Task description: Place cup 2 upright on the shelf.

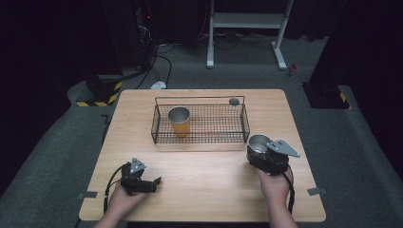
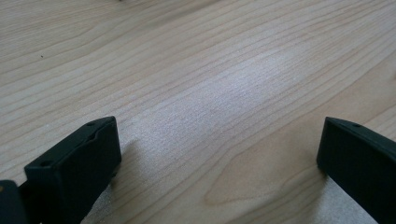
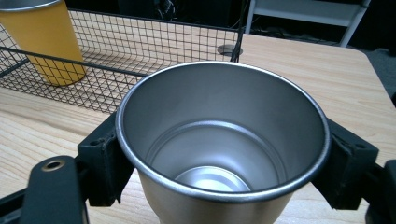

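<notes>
A silver metal cup (image 3: 219, 140) stands upright between the jaws of my right gripper (image 1: 259, 147), which is shut on its sides just outside the basket's right front corner. The cup (image 1: 259, 143) shows empty inside. A yellow cup (image 1: 179, 121) with a metal rim stands upright in the left part of the black wire basket (image 1: 199, 139); the right gripper view shows this yellow cup (image 3: 46, 42) at top left. My left gripper (image 1: 154, 183) rests low over the table's front left, jaws wide open over bare wood (image 2: 210, 93), nothing between them.
The wooden table (image 1: 204, 190) has open surface between the two hands. A small grey disc (image 1: 234, 101) lies on the table behind the basket's right rear corner. Beyond the table are a white frame stand (image 1: 244, 21) and cables on the floor.
</notes>
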A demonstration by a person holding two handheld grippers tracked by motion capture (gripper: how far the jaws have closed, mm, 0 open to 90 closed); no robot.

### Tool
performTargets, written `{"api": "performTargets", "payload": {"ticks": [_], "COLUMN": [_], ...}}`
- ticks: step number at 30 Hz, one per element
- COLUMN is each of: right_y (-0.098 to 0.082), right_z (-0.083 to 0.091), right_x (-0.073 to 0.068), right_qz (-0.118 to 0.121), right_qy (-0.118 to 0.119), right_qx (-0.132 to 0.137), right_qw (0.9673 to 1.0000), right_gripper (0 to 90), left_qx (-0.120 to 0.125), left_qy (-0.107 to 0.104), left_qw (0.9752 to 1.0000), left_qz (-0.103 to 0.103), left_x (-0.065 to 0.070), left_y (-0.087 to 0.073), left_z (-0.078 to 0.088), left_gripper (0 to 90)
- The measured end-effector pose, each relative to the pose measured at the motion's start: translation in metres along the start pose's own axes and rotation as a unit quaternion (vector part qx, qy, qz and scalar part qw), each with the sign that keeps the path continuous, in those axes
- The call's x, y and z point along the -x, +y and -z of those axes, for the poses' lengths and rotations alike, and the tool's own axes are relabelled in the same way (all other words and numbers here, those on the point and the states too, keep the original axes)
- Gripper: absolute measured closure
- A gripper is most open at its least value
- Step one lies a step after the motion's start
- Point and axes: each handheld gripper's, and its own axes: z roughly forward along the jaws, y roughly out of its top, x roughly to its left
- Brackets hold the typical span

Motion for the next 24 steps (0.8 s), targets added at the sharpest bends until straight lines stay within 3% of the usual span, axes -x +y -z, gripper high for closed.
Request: {"api": "performTargets", "payload": {"ticks": [15,24], "right_y": [0.012,0.012], "right_z": [0.001,-0.004], "right_x": [-0.009,-0.013], "right_qz": [0.003,0.003], "right_qy": [0.011,0.020], "right_qx": [0.020,0.017], "right_qw": [0.9997,0.9996], "right_gripper": [18.8,18.8], "left_qx": [0.002,0.002], "left_qy": [0.001,0.001], "left_qw": [1.0000,1.0000], "left_qz": [0.001,0.001], "left_x": [0.000,0.000], "left_y": [0.000,0.000], "left_z": [0.000,0.000], "left_gripper": [0.2,0.1]}}
